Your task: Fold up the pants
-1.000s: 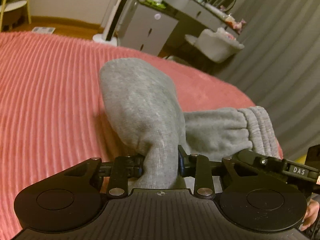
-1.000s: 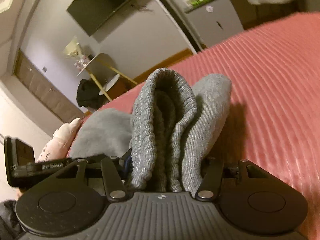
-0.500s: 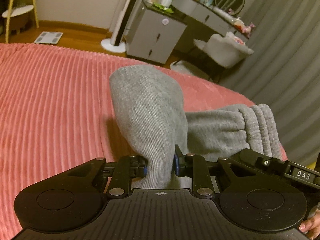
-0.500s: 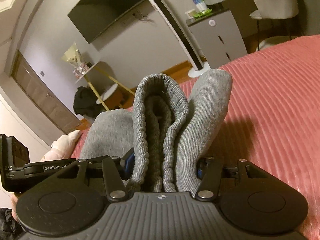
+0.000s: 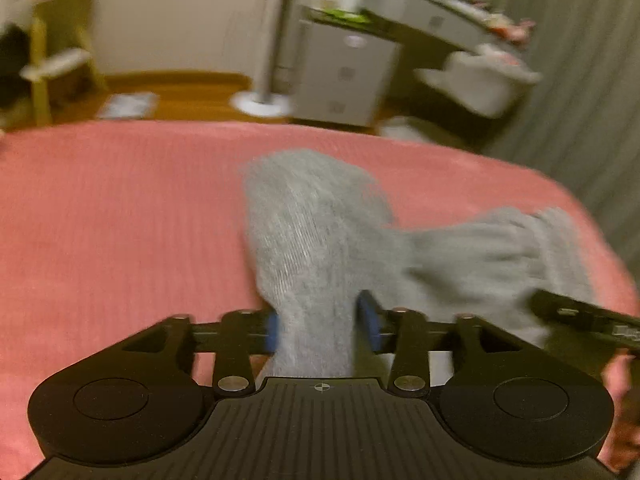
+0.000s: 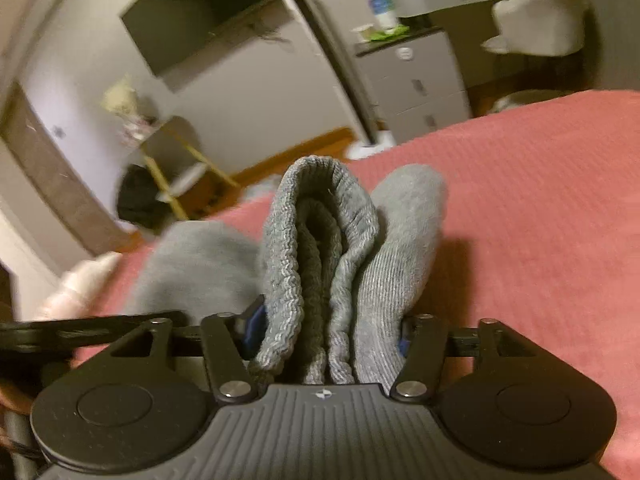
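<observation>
Grey sweatpants [image 5: 316,232] hang bunched above a pink ribbed bedspread [image 5: 120,220]. My left gripper [image 5: 318,326] is shut on a fold of the grey fabric, which rises forward between its fingers. To its right the ribbed waistband [image 5: 560,248] shows, with the other gripper's black body [image 5: 580,316] beside it. In the right wrist view my right gripper [image 6: 328,336] is shut on the thick ribbed waistband [image 6: 320,248] and a smooth fold [image 6: 400,240]. More grey fabric [image 6: 192,264] leads left to the left gripper's body [image 6: 80,326].
The bedspread [image 6: 540,220] stretches ahead and to the sides. Beyond its far edge stand a white cabinet [image 5: 344,76], a floor lamp base [image 5: 260,102], a white chair [image 5: 488,76] and grey curtains [image 5: 580,80]. A wall TV [image 6: 208,16] and a yellow-legged side table [image 6: 176,148] stand left.
Both grippers have lifted and tilted with the pants still held, so more of the bed and room shows. The left gripper's jaws stand slightly wider around the fabric. The views are motion-blurred.
</observation>
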